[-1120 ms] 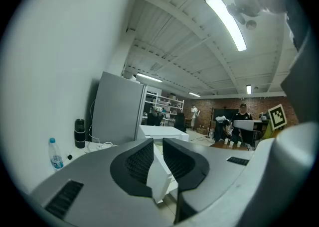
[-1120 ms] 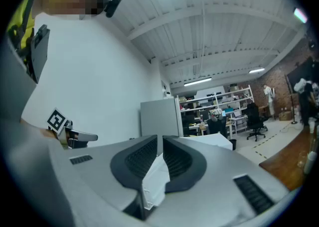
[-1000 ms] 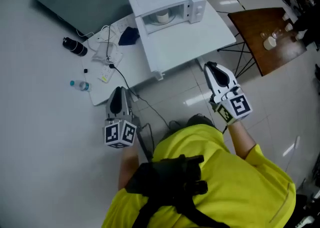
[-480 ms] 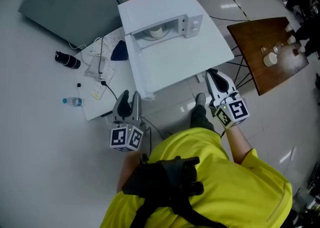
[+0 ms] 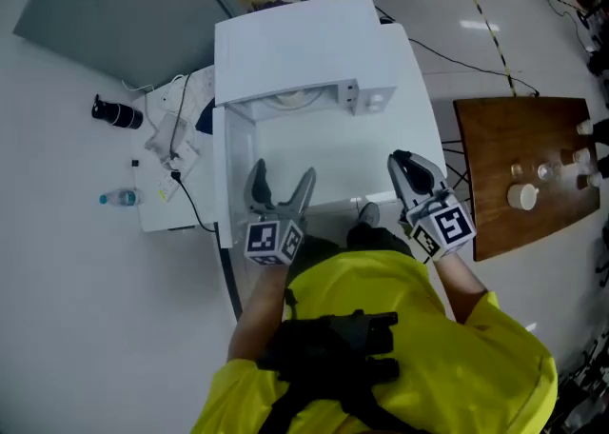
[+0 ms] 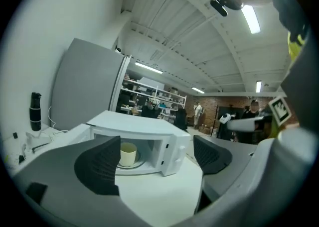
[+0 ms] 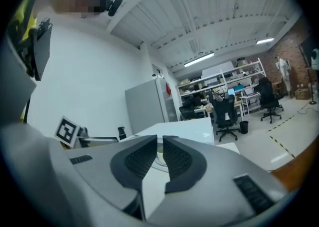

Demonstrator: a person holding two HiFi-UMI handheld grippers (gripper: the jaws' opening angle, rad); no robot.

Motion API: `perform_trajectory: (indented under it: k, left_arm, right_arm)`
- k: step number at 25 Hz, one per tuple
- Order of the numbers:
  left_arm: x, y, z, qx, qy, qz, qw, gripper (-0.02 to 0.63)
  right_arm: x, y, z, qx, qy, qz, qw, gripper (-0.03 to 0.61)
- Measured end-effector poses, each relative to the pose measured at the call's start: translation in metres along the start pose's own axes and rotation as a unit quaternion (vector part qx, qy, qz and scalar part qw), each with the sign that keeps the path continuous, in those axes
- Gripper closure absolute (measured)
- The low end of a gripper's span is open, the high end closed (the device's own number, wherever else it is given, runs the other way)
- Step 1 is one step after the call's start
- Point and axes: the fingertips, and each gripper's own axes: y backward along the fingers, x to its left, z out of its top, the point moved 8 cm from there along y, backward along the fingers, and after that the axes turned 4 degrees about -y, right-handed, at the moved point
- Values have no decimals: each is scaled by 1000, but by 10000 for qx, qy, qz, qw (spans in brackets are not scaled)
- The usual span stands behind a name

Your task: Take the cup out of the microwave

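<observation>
Cup (image 6: 128, 154): cream, upright on round turntable inside white microwave (image 5: 295, 42), cavity open twd near side. Untouched, well apart from both grippers.

Microwave at far end of white table (image 5: 314, 161).

Left gripper (image 5: 283, 175): over near edge of table, left of centre, aimed at microwave. Jaws opening, spread wide; nothing btwn pads (image 6: 97, 166), only far-off microwave & cup framed in the gap.

Right gripper (image 5: 401, 158): over near-right part of table, also aimed twd far side. Jaws drawn almost together w/ thin slit btwn them; nothing pinched.

Marker cube on back of each gripper. Person in yellow top (image 5: 457, 346) at near edge of table, black harness (image 5: 333, 346) across back.

Left of table, on pale floor: low white board (image 5: 181, 213) w/ cables (image 5: 176, 137) & papers, black bottle (image 5: 116, 112) just beside it, small clear water bottle (image 5: 121, 198) near its left edge. Big grey panel (image 5: 105, 4) far left.

Right of table: brown wooden table (image 5: 514, 147) w/ a few small white & clear items, too small to ID.

Far bkgd in gripper views: shelving, office chairs, brick wall, strip lights on white ceiling.
</observation>
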Motion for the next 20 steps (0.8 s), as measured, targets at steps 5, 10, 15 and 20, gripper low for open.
perform_trajectory:
  k: [5,10,15,20]
  left_arm:
    - [48,-146,-81,380,-205,669,9968,140]
    - [107,-237,-122,579,21,1048,9928,109]
    - [118,-286,-131,608,-412,960,9927,95]
    - [128,-301,-135,754,-601,1571,9829,157]
  right_arm:
    - [-47,-21,-30,402,-406,366,9977,538]
    - [-82,-34,-55,611,-808,177,9947,538]
    - [-105,-27,-75,887,-895,154,9919,537]
    - [-112,-18,-76,928,-948,-45,9911,538]
